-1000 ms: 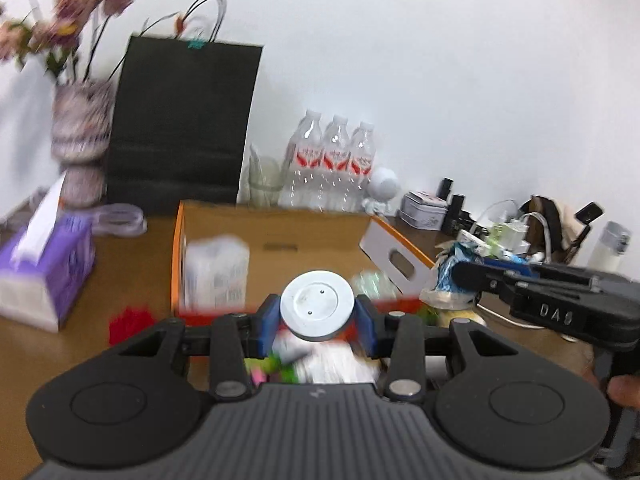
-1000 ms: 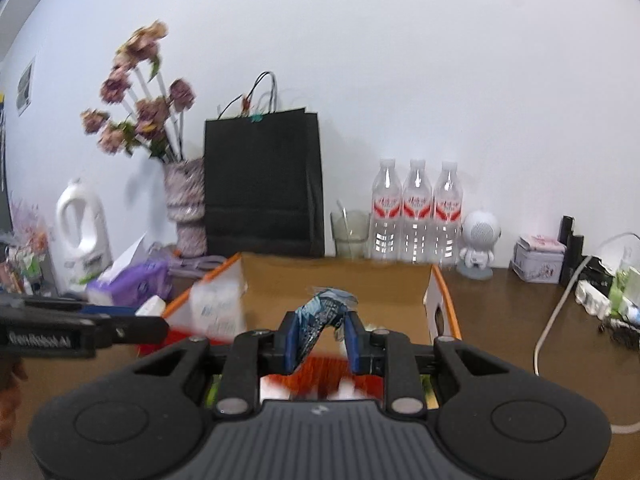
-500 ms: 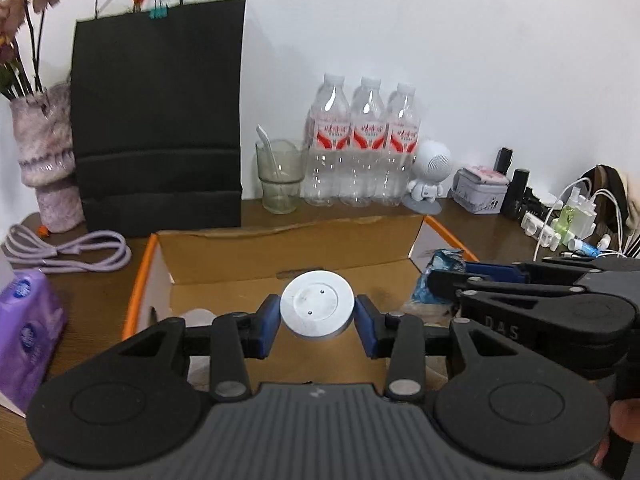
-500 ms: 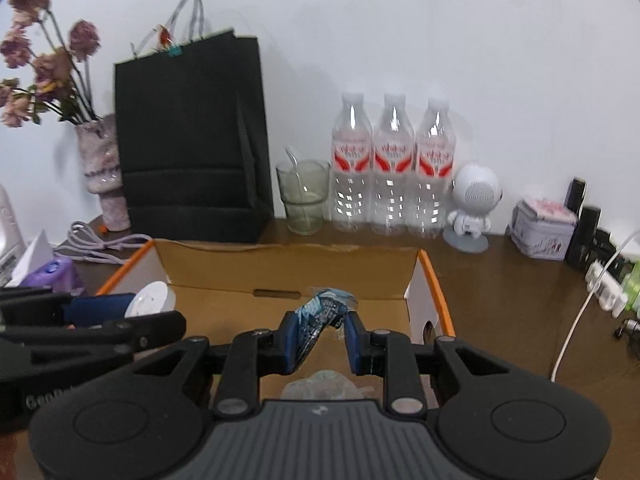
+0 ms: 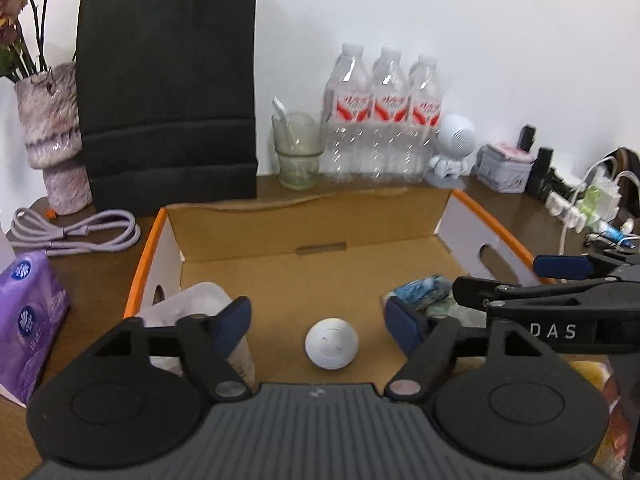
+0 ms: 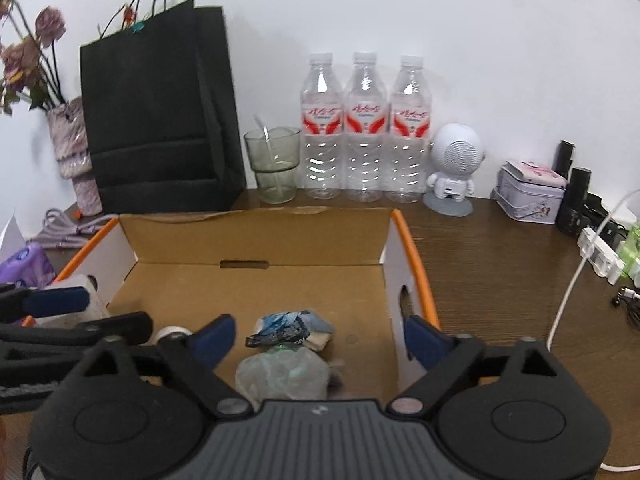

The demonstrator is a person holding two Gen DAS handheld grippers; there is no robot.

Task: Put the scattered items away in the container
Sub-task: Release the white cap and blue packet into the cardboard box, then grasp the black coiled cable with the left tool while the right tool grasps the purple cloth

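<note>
Over at the left edge of the desk (image 6: 480,248) (dark wood grain) there's a purple tissue pack (image 5: 28,320) and a coiled lilac cable (image 5: 76,232), with a mottled vase (image 5: 56,136) and a matte black paper bag (image 5: 168,92) behind them by the white wall.

The cardboard box (image 5: 304,216), orange along its rims with white end flaps, sits mid-desk. In its left corner is a cloudy plastic tub (image 5: 192,304). The left gripper (image 5: 318,318) has just been opening and its blue pads are wide apart with nothing pinched; the round white cap (image 5: 331,343) lies loose on the box floor between them.

Right gripper (image 6: 318,340), same deal: just opened, jaws spread and gripping nothing, and the crinkly blue wrapper (image 6: 286,326) lies on the box floor, touching a clear crumpled bag (image 6: 284,372).

The right view shows that bag properly; the left view only catches a sliver. The left view shows the cap clearly, the right barely.

Behind the box: a glass (image 6: 274,168) with a spoon in it, three clear bottles (image 6: 364,128), a white robot figure (image 6: 454,164), and a tin (image 6: 530,192) toward the right edge.
</note>
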